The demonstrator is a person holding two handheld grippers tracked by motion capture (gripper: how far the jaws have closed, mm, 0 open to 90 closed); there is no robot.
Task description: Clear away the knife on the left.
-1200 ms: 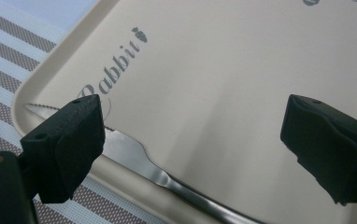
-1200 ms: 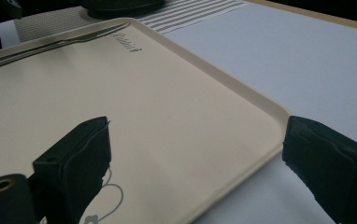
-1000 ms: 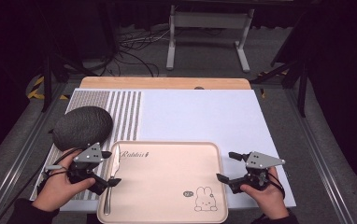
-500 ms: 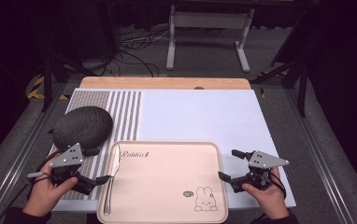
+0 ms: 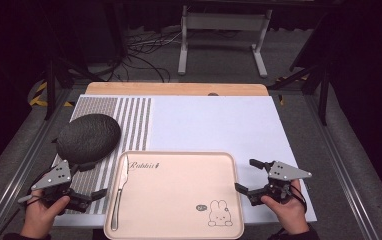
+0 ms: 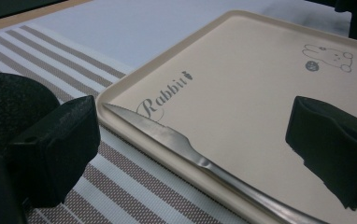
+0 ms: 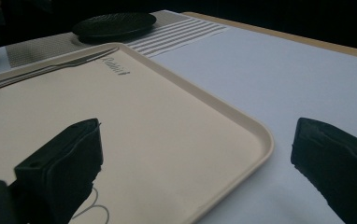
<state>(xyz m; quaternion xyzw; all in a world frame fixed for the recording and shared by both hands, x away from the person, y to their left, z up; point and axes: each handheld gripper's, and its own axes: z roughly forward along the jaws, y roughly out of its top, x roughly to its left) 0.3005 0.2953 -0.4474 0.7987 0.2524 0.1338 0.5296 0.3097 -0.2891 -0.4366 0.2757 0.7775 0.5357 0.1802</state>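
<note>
Item one, lower left of the high view: your left gripper point(image 5: 81, 200), jaws spread wide and empty, resting on the striped placemat point(image 5: 124, 117) just beside the tray's left rim. Item two, lower right: your right gripper point(image 5: 251, 181), jaws likewise wide and holding nothing, straddling the tray's right edge. Item three, bottom centre: the beige tray point(image 5: 179, 200), rabbit print at its lower right. Item four: the table knife point(image 5: 120, 187), lying lengthwise along the tray's left side, blade tip toward the top of the frame; in the left gripper view it runs diagonally between your jaws point(image 6: 190, 154). Item five, left middle: the dark textured plate point(image 5: 88, 137), on the placemat behind your left gripper. To take the knife well, approach low, bracket the handle squarely, and close only once both pads are level with it.
</note>
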